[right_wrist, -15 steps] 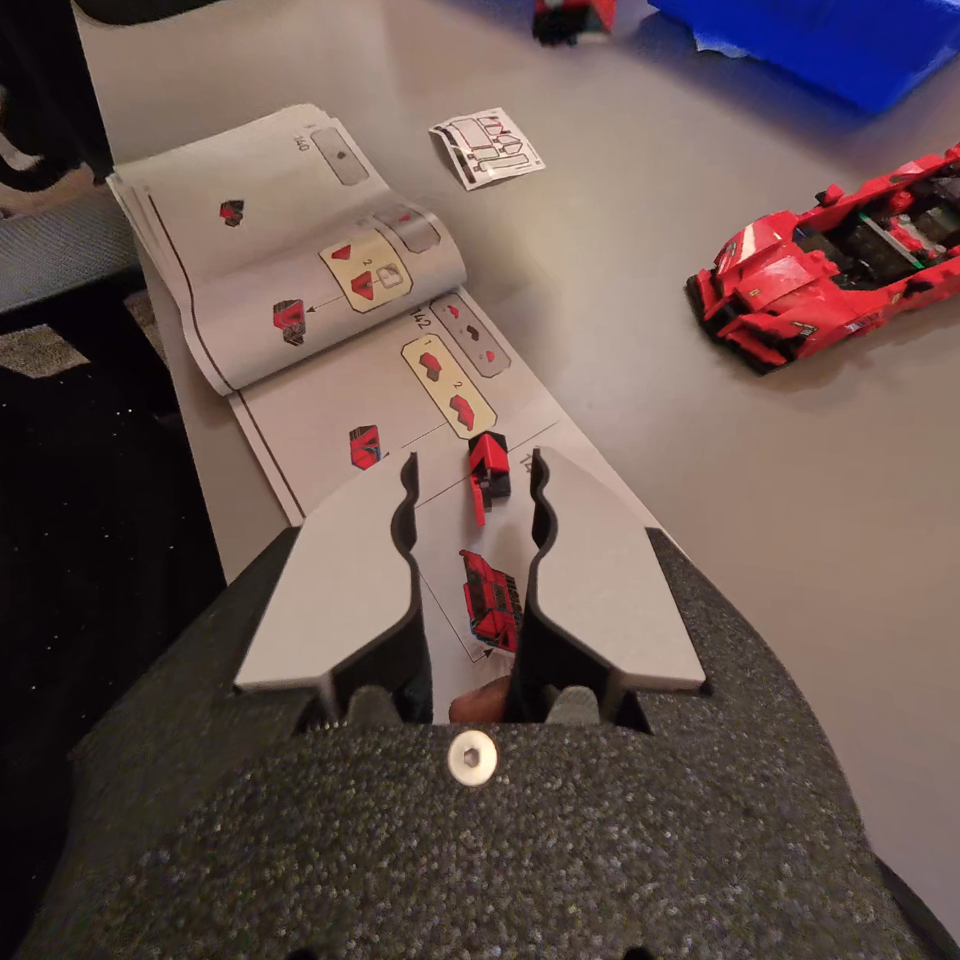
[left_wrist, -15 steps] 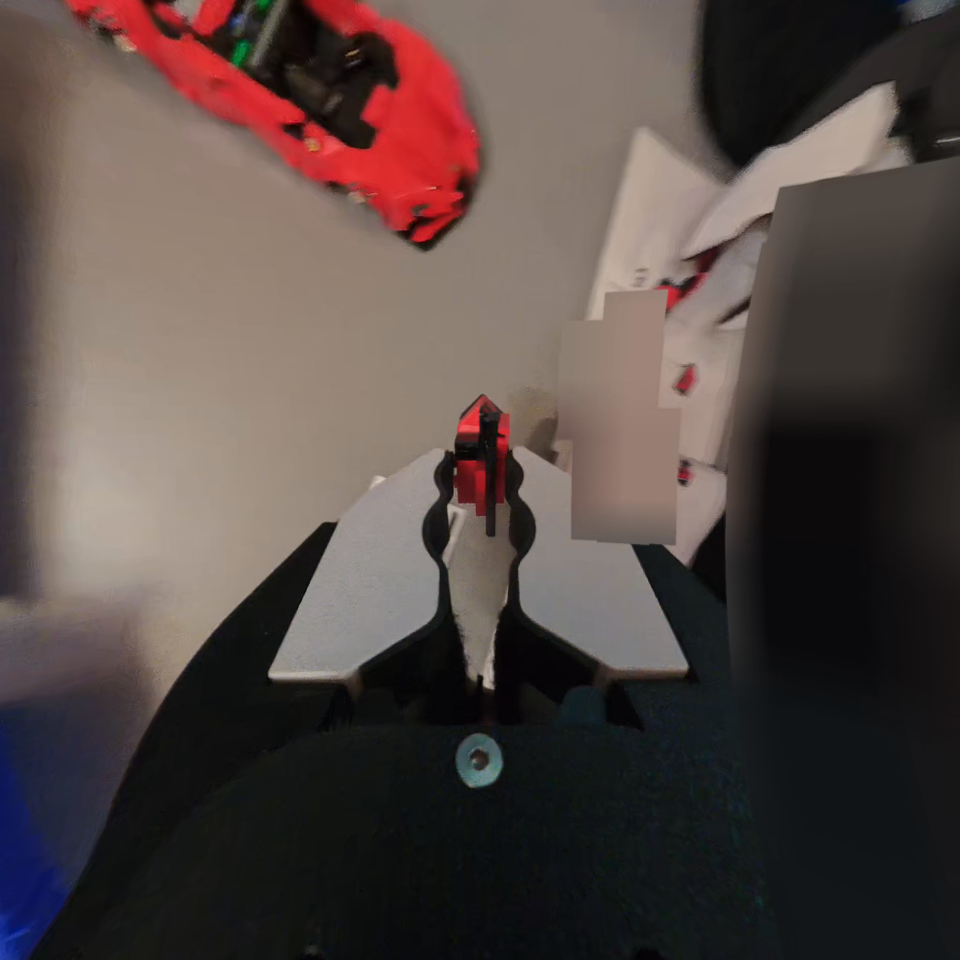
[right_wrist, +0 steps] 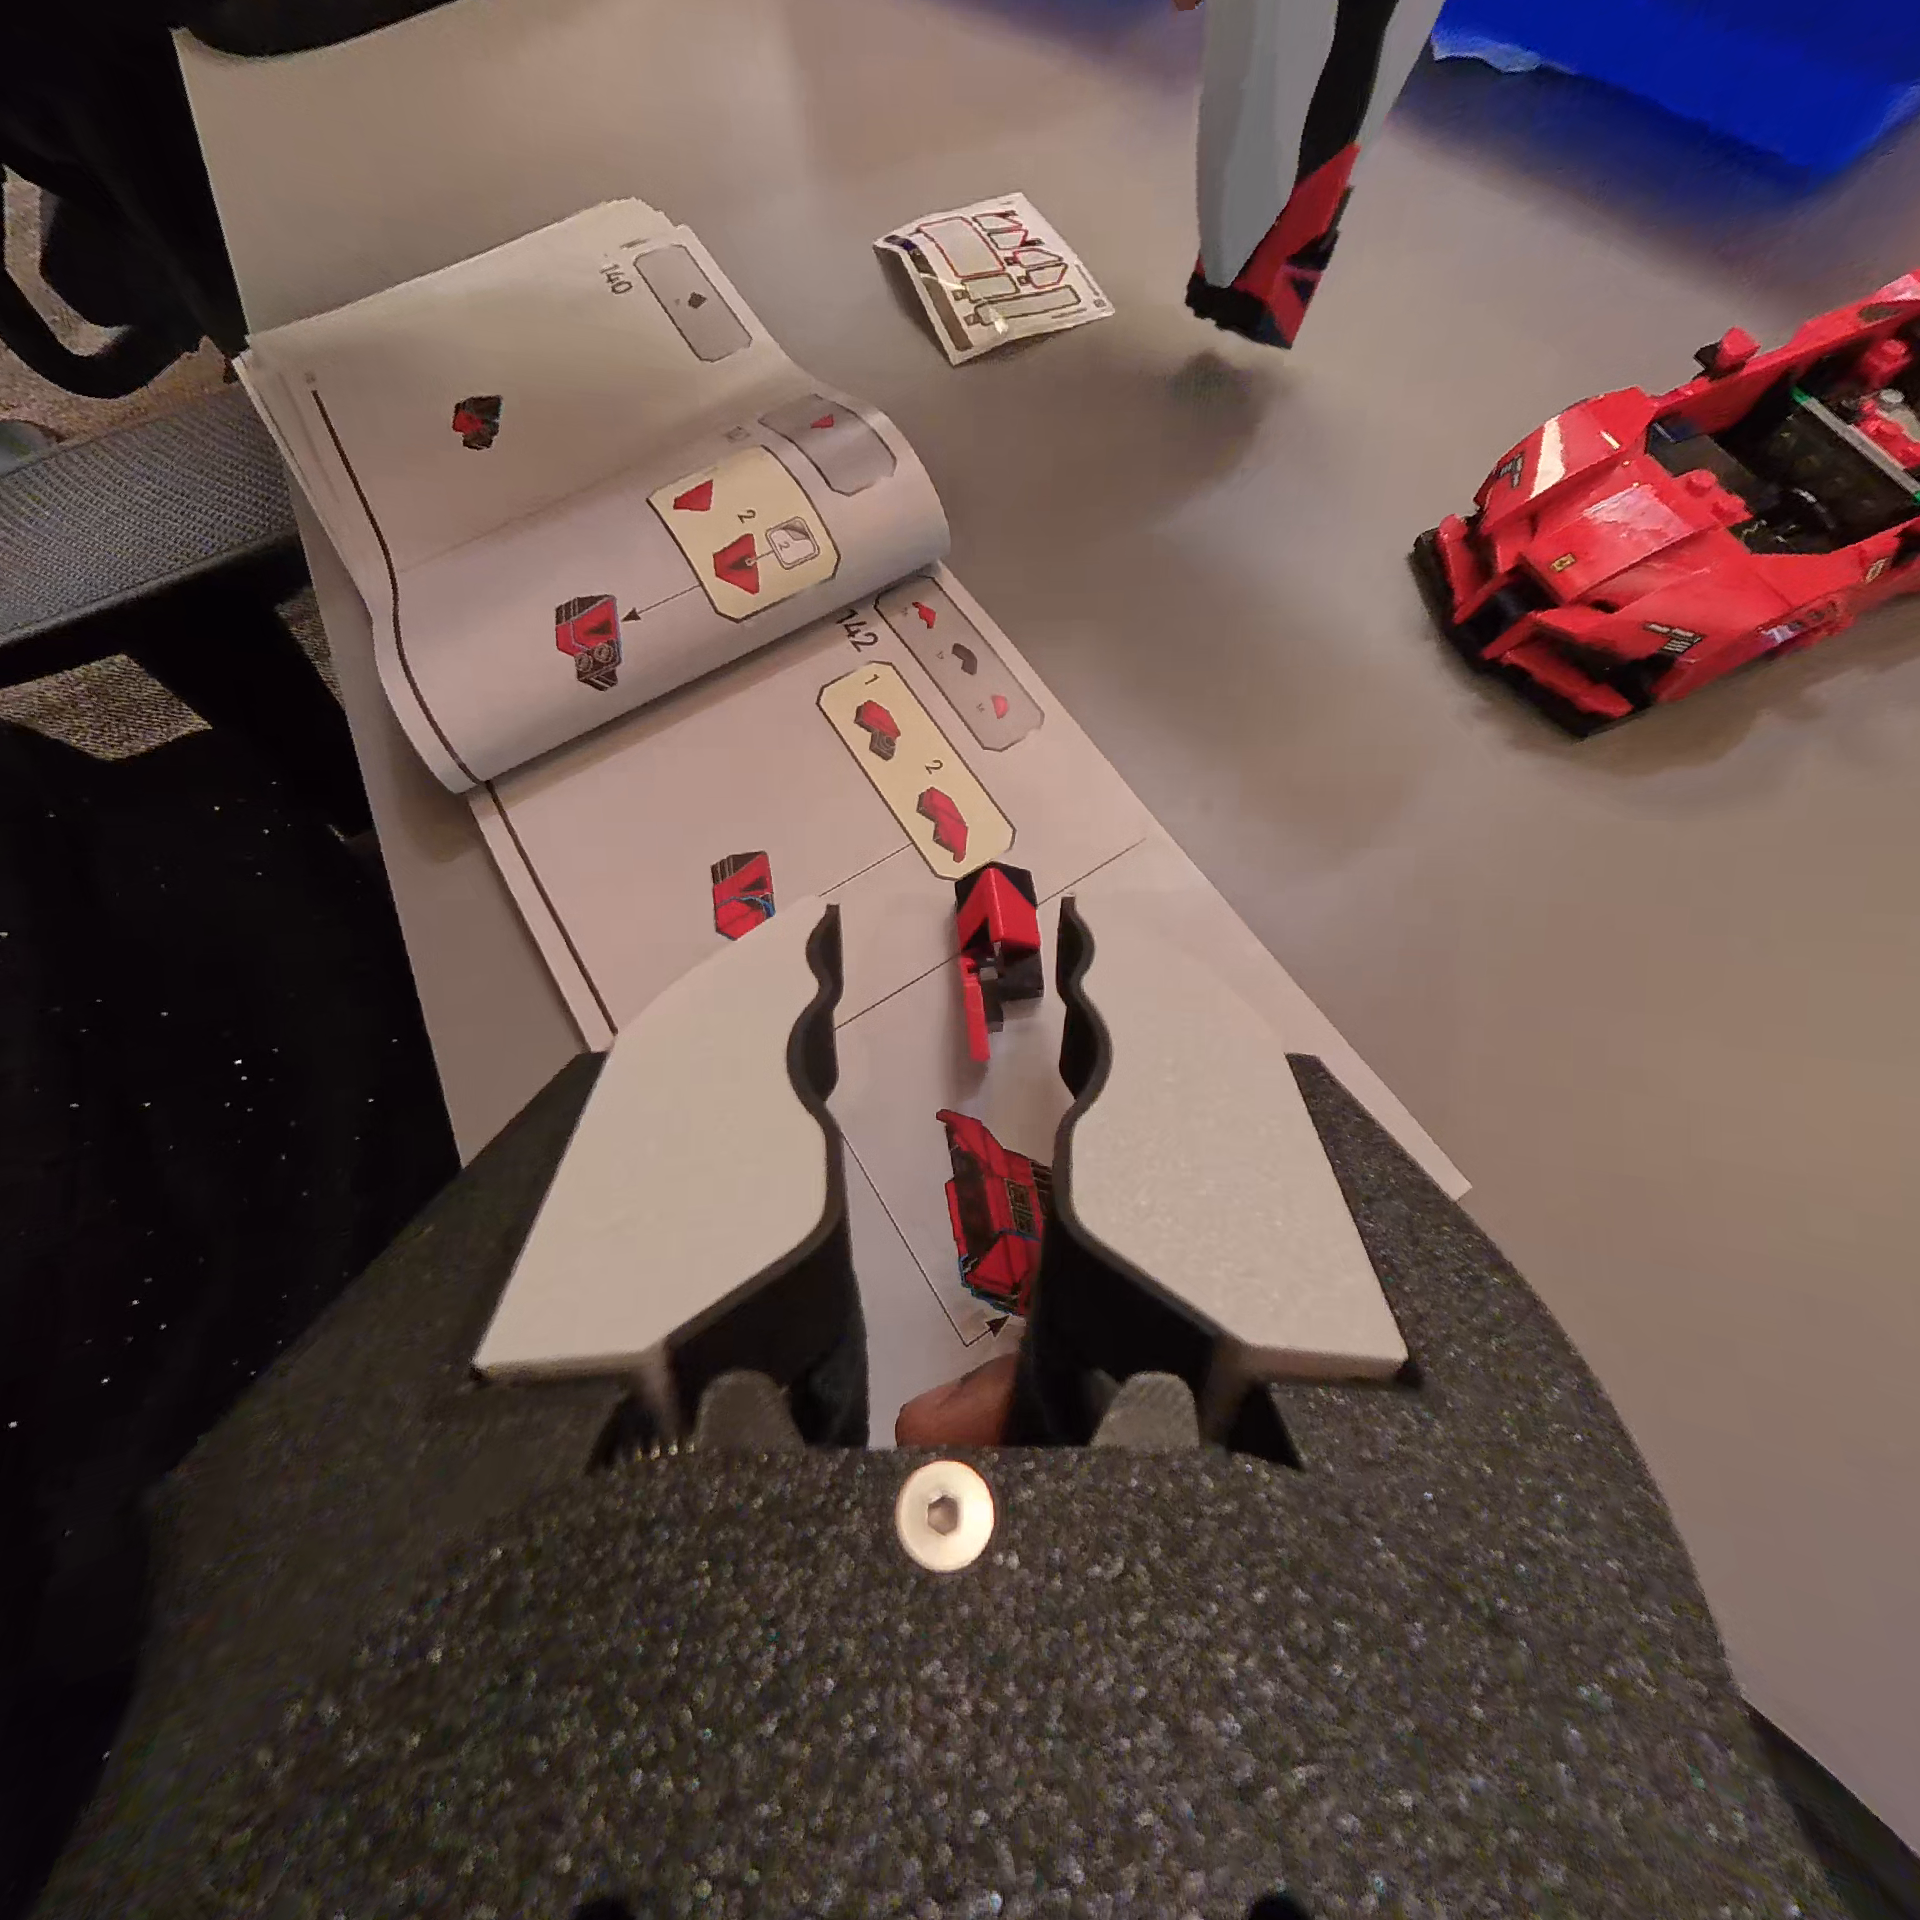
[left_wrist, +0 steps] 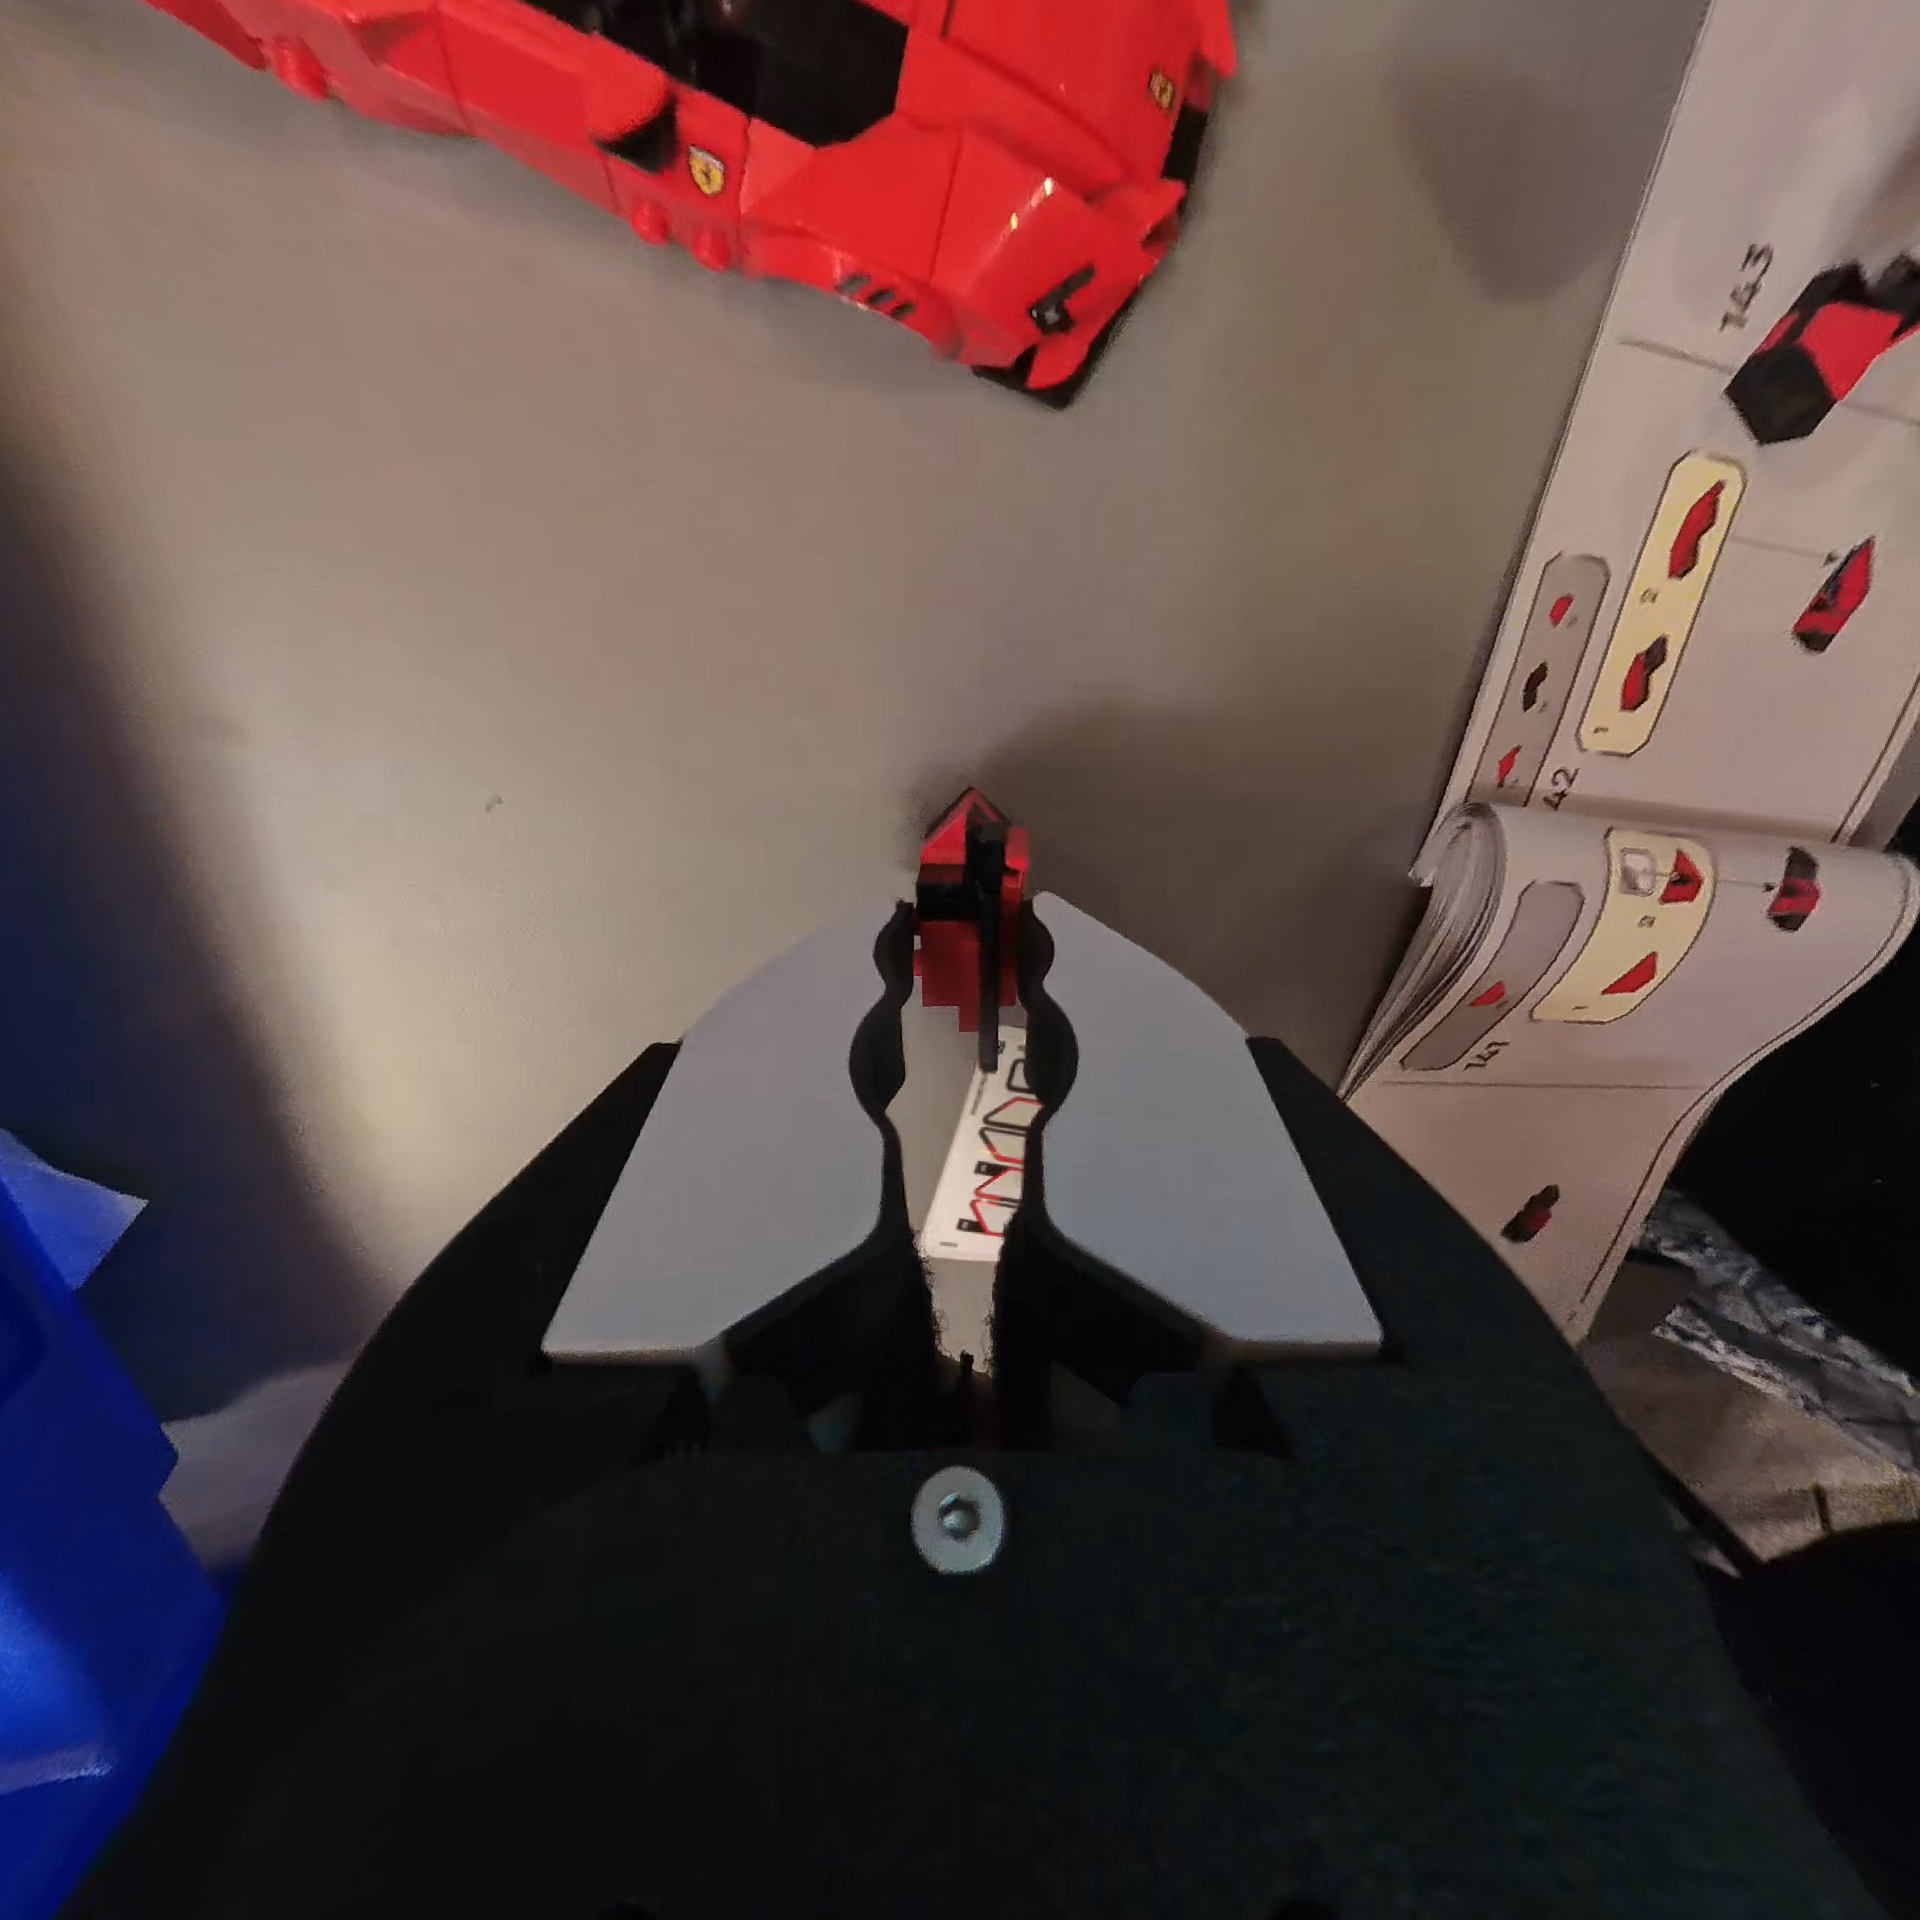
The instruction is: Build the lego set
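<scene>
Left wrist view: my left gripper (left_wrist: 971, 940) pinches a red-black piece (left_wrist: 966, 914); my right gripper (right_wrist: 948, 940) gapes over a small piece (right_wrist: 997, 940), grey table (right_wrist: 1351, 935) beyond.

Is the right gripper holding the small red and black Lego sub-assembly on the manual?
No: the right gripper is open, and the small red and black sub-assembly lies loose on the instruction booklet between its fingers.

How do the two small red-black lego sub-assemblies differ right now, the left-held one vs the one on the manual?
The held sub-assembly is clamped in the left gripper, off the table; the loose sub-assembly lies on the open manual.

Held one points tip-forward out of shut jaws; loose one lies flat between the right gripper's open jaws, ungripped.

Both are small red-and-black builds.
</scene>
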`<action>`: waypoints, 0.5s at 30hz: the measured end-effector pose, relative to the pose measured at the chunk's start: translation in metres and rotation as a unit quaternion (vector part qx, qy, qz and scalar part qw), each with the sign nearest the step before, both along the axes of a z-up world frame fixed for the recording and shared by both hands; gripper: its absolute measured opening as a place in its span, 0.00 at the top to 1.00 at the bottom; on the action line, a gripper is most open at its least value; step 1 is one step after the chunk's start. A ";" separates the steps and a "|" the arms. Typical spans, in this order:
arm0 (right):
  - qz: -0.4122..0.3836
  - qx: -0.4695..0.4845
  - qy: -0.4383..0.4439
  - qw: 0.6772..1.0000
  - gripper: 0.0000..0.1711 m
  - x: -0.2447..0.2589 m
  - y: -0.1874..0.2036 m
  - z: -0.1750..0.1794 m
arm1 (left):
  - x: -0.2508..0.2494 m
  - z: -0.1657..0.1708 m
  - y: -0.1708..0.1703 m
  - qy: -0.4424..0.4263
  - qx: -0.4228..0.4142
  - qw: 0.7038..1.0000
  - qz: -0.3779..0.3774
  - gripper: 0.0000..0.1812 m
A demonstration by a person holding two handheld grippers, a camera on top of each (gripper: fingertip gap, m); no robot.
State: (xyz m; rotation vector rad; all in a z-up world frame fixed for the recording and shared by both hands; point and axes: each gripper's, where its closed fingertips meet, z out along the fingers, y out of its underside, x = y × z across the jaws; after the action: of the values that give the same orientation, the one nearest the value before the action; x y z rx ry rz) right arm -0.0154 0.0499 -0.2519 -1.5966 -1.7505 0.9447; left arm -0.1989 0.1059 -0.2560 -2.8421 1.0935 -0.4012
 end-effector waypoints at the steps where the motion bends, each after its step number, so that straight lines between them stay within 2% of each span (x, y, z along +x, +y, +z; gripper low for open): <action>1: 0.000 -0.002 0.000 1.000 0.77 0.000 0.000 0.000 | -0.001 -0.002 -0.002 0.004 -0.004 1.000 -0.005 0.90; 15: -0.001 -0.004 -0.003 1.000 0.77 0.000 -0.001 -0.002 | 0.002 -0.007 -0.008 0.011 -0.002 0.999 -0.037 0.87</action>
State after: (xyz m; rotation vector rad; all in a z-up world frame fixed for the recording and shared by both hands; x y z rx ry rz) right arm -0.0159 0.0493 -0.2540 -1.6079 -1.7523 0.9487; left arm -0.1970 0.0981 -0.2631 -2.8225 1.2073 -0.3782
